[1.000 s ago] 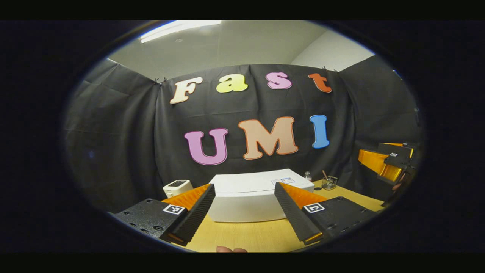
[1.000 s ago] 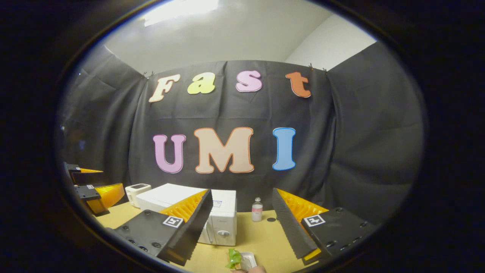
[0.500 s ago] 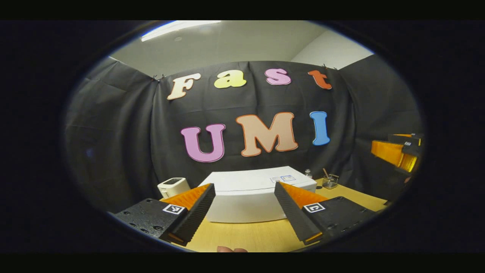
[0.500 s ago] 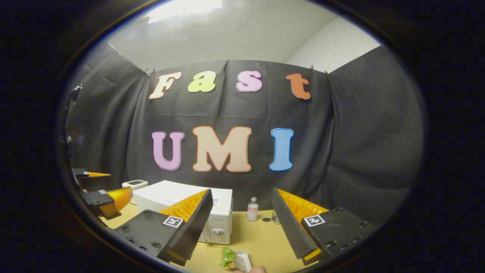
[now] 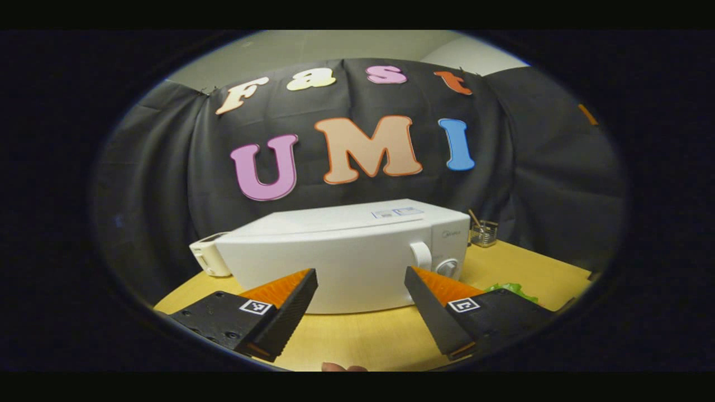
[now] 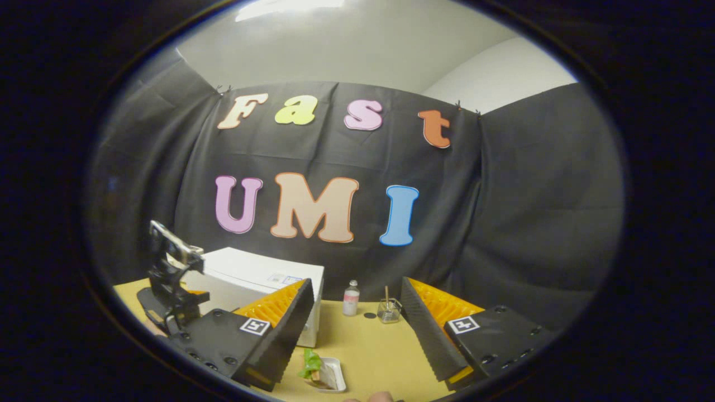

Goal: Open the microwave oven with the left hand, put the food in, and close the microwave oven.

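Landmark: white microwave oven (image 5: 346, 254), standing on a wooden table (image 5: 357, 340) against the black cloth wall; door shut, 2 round knobs on its right-hand panel in the left gripper view.

Left gripper (image 5: 360, 304): jaws spread wide, nothing between them; it hangs just in front of the microwave oven's door, clear of it, the 2 fingers framing the lower door face; a fingertip of the holding hand (image 5: 343, 367) shows at the bottom edge; in the right gripper view the same gripper (image 6: 167, 279) appears as a dark rig in front of the microwave oven's left part.

Right gripper (image 6: 357, 332): jaws likewise wide apart, empty; held above the table, to the right of the microwave oven and back from it.

Food: green leafy piece in a small white tray (image 6: 335, 375), lying on the table in front of the microwave oven's right corner, near it but not touching; the tray sits low between the right gripper's 2 fingers, below them, ungripped; in the left gripper view a bit of the green food (image 5: 511, 290) peeks out to the right of the microwave oven, past the right finger.

Other items: small white appliance (image 5: 206, 257) just left of the microwave oven; small bottle (image 6: 351, 298) and a glass jar with a stick in it (image 6: 388, 310) to the microwave oven's right, near the wall.
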`<state>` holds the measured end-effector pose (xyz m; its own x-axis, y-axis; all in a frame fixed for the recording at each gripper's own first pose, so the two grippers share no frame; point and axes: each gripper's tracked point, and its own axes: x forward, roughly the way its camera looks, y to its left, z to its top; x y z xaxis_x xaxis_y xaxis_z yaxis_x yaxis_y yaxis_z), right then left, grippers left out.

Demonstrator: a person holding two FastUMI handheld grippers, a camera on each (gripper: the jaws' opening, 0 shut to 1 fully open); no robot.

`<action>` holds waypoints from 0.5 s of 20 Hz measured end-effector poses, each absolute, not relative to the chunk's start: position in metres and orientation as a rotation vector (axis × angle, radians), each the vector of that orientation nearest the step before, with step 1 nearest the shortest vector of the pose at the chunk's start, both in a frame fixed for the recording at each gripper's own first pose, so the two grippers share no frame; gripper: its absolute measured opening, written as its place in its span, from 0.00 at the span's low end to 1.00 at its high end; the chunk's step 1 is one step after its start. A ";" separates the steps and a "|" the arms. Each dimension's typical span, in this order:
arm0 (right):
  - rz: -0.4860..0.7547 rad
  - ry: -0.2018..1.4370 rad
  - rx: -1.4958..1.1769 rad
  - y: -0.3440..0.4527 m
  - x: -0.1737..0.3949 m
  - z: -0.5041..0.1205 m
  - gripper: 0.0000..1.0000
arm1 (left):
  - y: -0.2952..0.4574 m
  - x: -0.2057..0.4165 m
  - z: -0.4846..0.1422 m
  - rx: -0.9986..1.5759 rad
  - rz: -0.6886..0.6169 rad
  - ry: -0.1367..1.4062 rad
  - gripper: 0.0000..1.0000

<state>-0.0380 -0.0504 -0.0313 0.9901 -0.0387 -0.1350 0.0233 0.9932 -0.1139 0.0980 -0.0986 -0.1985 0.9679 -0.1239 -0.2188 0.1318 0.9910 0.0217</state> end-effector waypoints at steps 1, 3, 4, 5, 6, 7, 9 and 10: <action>-0.041 0.147 -0.121 -0.054 -0.043 -0.033 0.96 | -0.107 0.105 -0.211 0.044 -0.139 0.243 0.98; -0.066 0.165 -0.139 -0.064 -0.053 -0.035 0.96 | -0.124 0.113 -0.235 0.045 -0.162 0.301 1.00; -0.078 0.171 -0.149 -0.069 -0.056 -0.037 0.96 | -0.133 0.118 -0.244 0.036 -0.173 0.319 0.99; -0.092 0.175 -0.160 -0.074 -0.058 -0.037 0.96 | -0.140 0.121 -0.249 0.030 -0.183 0.329 0.99; -0.107 0.178 -0.170 -0.081 -0.061 -0.037 0.96 | -0.146 0.125 -0.252 0.032 -0.191 0.335 1.00; -0.124 0.180 -0.179 -0.088 -0.062 -0.037 0.96 | -0.152 0.130 -0.256 0.038 -0.198 0.338 0.98; -0.152 0.186 -0.181 -0.099 -0.066 -0.037 0.96 | -0.162 0.137 -0.262 0.054 -0.209 0.342 0.98; -0.164 0.190 -0.181 -0.104 -0.069 -0.038 0.96 | -0.165 0.140 -0.264 0.054 -0.212 0.346 0.98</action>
